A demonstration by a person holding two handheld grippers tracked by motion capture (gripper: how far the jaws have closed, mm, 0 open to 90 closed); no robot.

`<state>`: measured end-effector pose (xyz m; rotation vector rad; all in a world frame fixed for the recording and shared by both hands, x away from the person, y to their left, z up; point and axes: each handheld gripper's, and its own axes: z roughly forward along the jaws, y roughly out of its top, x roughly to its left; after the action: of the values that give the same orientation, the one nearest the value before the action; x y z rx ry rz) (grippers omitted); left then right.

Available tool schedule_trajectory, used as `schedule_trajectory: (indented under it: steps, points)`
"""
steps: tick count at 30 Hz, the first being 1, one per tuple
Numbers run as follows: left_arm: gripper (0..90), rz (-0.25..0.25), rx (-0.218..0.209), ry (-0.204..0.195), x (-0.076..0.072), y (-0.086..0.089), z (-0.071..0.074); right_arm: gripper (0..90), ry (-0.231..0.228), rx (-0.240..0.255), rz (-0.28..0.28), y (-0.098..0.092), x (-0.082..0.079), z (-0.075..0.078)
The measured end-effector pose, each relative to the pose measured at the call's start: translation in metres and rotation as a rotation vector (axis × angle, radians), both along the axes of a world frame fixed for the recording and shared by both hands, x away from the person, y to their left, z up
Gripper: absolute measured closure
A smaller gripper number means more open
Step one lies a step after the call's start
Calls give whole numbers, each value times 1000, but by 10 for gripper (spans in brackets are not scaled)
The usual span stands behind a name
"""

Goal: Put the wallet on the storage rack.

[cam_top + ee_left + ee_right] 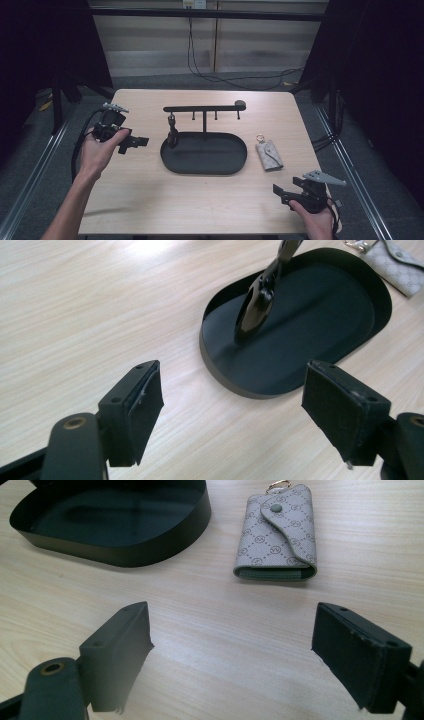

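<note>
1. Near the table's left edge, the left gripper (pixel 134 143) points at the black oval tray (pixel 235 165), jaws spread with nothing between them.
2. Hanging from the rack's (pixel 204 108) left peg, a dark glossy keychain (pixel 260 297) dangles down to the tray floor at its left end.
3. By the front right corner, the right gripper (pixel 281 192) rests low with its jaws wide and empty, facing the grey patterned key pouch (pixel 280 530), which lies flat just right of the tray.
4. Likely risk: the dangling piece swings freely; a glancing touch could push it aside or off its peg.
5. Reaching low, a jaw might catch the tray rim and shift the stand.
</note>
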<state>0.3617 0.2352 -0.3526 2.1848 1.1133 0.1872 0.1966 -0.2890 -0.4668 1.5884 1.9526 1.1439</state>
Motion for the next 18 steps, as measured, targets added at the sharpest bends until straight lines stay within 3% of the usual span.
schedule_trajectory:
  steps: [4, 6, 8, 11, 13, 16, 18]
  points:
    - [251, -10, -23, -62, -9, 9, -6, 156, 4, -1, 1, 0, 1, -1]
    - [251, 3, -60, -74, -14, 13, -10, 156, 5, 1, 2, 0, 1, -1]
    - [259, 12, -58, -102, -20, 16, -13, 156, 0, -1, 3, -1, 0, 0]
    - [275, 7, -53, -107, -28, 20, -18, 155, -1, -4, 3, -1, -1, 0]
    - [275, 30, -60, -129, -33, 22, -21, 156, 0, -4, 4, 0, -1, 0]
    - [274, 46, -106, -147, -44, 26, -23, 156, 3, -2, 4, -1, 0, 0]
    - [266, 46, -113, -143, -51, 29, -26, 156, 9, 0, 11, 0, 0, -1]
